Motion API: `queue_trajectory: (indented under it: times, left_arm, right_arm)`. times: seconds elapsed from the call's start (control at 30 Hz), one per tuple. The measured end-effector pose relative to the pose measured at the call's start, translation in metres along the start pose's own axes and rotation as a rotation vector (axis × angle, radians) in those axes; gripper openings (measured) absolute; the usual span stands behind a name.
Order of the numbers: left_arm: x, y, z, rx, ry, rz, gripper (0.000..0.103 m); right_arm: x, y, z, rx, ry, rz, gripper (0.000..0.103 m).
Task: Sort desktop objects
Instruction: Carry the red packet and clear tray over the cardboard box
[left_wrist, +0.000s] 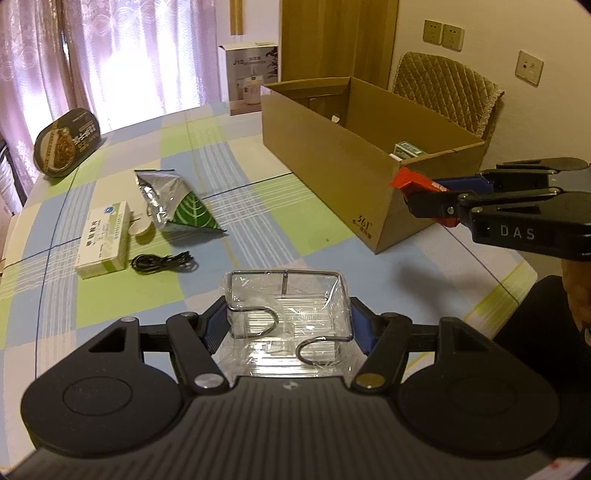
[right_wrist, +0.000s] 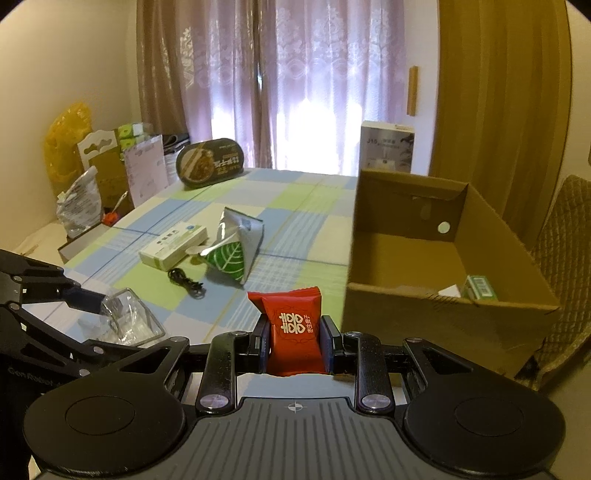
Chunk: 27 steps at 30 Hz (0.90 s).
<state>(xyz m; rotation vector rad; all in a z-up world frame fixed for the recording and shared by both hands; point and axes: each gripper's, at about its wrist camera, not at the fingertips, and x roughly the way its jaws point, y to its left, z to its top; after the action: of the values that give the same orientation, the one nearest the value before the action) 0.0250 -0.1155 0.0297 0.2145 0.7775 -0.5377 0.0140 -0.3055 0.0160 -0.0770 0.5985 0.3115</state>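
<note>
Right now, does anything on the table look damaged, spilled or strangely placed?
Nothing is spilled. The silver and green snack bag lies crumpled on its side, partly over a small white spoon-like item. The oval food container stands on its edge at the far table edge instead of lying flat.

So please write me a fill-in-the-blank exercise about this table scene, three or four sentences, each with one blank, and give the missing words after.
1. The right gripper holds a small packet whose colour is ____.
2. The left gripper has its jaws closed on a wire rack wrapped in clear ____.
3. The black cable lies on the tablecloth beside the white ____.
4. A small green box sits inside the ____ box.

Missing words: red; plastic; box; cardboard
</note>
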Motion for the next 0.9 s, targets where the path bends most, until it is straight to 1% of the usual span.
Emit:
queue_trajectory:
  times: [0.5, 0.9]
  left_arm:
    - [0.006, -0.019, 0.043, 0.032, -0.055, -0.057, 0.062]
    - [0.014, -0.055, 0.113, 0.122, -0.163, -0.129, 0.062]
  right_arm:
    - [-0.017, -0.033, 0.025, 0.013, -0.08, -0.056, 0.024]
    - [-0.022, -0.089, 0.044, 0.037, -0.114, -0.176, 0.024]
